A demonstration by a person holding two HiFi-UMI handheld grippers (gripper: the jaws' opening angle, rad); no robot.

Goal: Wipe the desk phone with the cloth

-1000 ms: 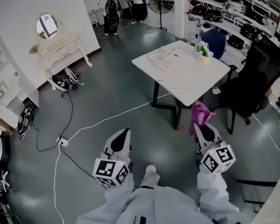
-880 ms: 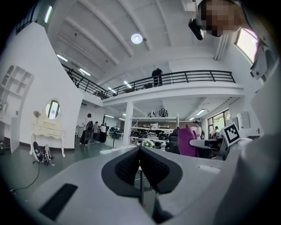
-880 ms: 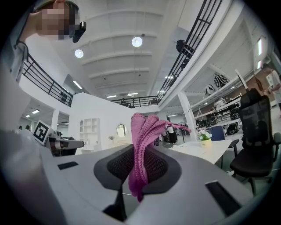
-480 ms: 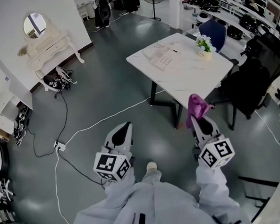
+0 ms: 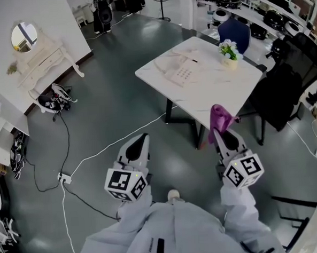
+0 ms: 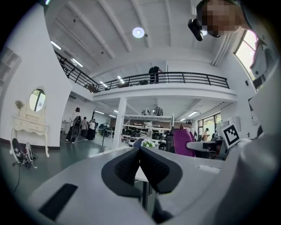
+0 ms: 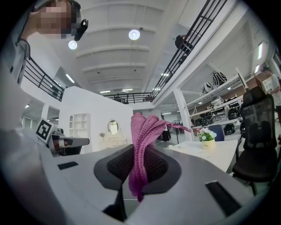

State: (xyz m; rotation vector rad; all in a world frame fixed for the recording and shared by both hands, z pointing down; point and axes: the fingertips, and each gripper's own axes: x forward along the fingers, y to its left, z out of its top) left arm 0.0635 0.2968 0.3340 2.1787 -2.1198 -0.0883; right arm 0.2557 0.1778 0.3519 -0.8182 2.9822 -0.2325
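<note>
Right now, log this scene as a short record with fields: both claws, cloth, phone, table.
left claw: shut, empty, over the floor
right claw: shut on the cloth
cloth: purple, sticking up out of the right claw, clear of the phone
phone: white, on the table, nothing touching it
table: white, ahead of both claws; plant near its far edge
wiping: not yet begun
</note>
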